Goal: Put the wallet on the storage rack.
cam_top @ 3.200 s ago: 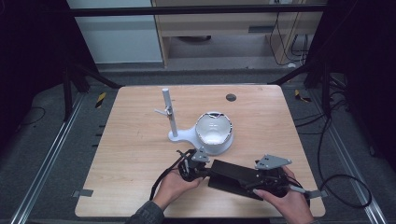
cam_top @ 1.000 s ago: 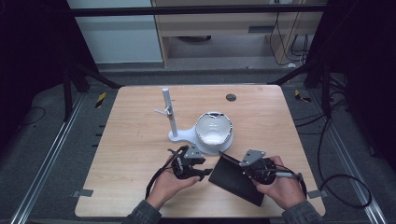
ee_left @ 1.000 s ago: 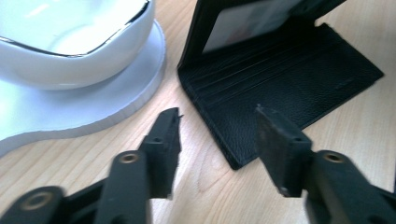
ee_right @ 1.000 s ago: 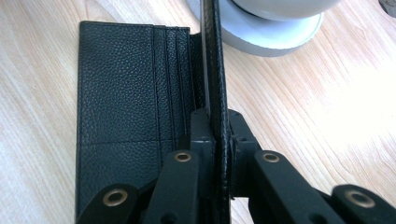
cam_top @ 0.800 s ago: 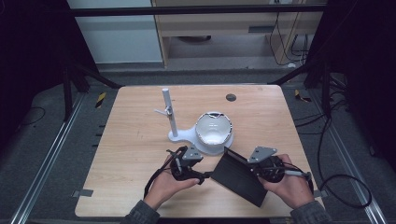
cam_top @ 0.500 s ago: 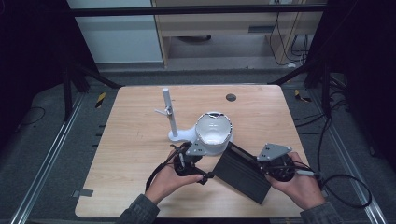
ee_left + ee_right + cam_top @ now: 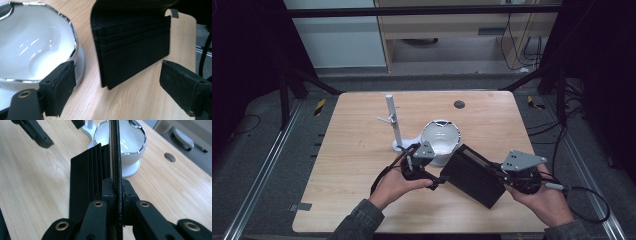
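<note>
A black leather wallet (image 7: 474,175) hangs open over the near middle of the table, its card slots (image 7: 132,50) facing my left gripper. My right gripper (image 7: 501,172) is shut on one cover of it, and the thin leather edge stands upright between the jaws (image 7: 115,187). The other half (image 7: 85,177) droops toward the wood. My left gripper (image 7: 436,180) is open just left of the wallet. Its jaws have just been opening and stand wide (image 7: 121,87), the wallet's lower corner ahead between them, untouched by either pad.
A white bowl with a chrome rim (image 7: 440,140) stands right behind the wallet, close to the left jaw (image 7: 32,50). A white post stand (image 7: 393,122) rises behind it. A round hole (image 7: 459,104) sits in the wooden table (image 7: 357,150) at the far side.
The right hand has lifted and drawn the wallet to the right, so it now hangs open. The left gripper has let go of the wallet's left edge and risen a little.
</note>
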A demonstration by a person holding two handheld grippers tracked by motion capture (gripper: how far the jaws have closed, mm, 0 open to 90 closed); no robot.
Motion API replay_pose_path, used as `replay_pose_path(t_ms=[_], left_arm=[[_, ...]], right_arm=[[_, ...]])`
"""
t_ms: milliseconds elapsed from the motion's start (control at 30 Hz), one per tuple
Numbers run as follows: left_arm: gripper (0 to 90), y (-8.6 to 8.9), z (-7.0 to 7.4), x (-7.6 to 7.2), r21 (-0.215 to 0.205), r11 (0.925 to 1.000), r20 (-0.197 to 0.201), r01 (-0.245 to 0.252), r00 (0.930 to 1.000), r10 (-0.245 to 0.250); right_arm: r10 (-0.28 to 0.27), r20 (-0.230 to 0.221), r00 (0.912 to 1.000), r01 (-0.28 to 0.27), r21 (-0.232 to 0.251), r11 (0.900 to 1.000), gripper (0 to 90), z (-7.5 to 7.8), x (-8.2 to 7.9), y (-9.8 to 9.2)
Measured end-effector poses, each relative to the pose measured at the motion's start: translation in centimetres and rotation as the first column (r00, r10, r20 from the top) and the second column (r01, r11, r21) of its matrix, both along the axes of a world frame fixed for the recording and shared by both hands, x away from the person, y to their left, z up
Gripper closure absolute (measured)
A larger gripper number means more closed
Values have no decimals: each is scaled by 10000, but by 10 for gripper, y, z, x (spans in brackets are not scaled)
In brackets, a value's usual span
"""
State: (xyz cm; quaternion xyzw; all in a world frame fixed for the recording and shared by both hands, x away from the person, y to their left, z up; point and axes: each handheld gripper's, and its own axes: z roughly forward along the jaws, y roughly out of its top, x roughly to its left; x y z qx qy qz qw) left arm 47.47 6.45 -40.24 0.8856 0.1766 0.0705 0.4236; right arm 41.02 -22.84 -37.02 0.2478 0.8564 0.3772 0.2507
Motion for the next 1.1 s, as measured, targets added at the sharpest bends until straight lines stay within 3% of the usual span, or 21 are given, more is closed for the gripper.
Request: replay_pose_path(t_ms=[300, 467, 600, 700, 800, 1100], left_arm=[[124, -9, -2, 9, 69, 9994, -83, 339, 9994, -338], [126, -14, -7, 18, -168, 9993, -466, 335, 9983, -342], [135, -20, -9, 23, -68, 9989, -532, 469, 9975, -472], [152, -23, -10, 27, -42, 9988, -594, 484, 9971, -486], [203, -25, -12, 31, -298, 9986, -808, 434, 9957, -457], [277, -27, -15, 35, -221, 9978, -1134, 622, 9915, -643]], right_arm=[[269, 190, 9995, -275, 330, 9991, 844, 12, 1, 4], [417, 355, 9985, -435, 500, 9978, 844, 19, 0, 5], [491, 452, 9978, -517, 577, 9970, 844, 22, 0, 4], [516, 504, 9974, -548, 624, 9965, 844, 23, 0, 4], [568, 535, 9970, -602, 636, 9962, 844, 23, 0, 5], [672, 658, 9956, -717, 683, 9951, 844, 23, -2, 5]])
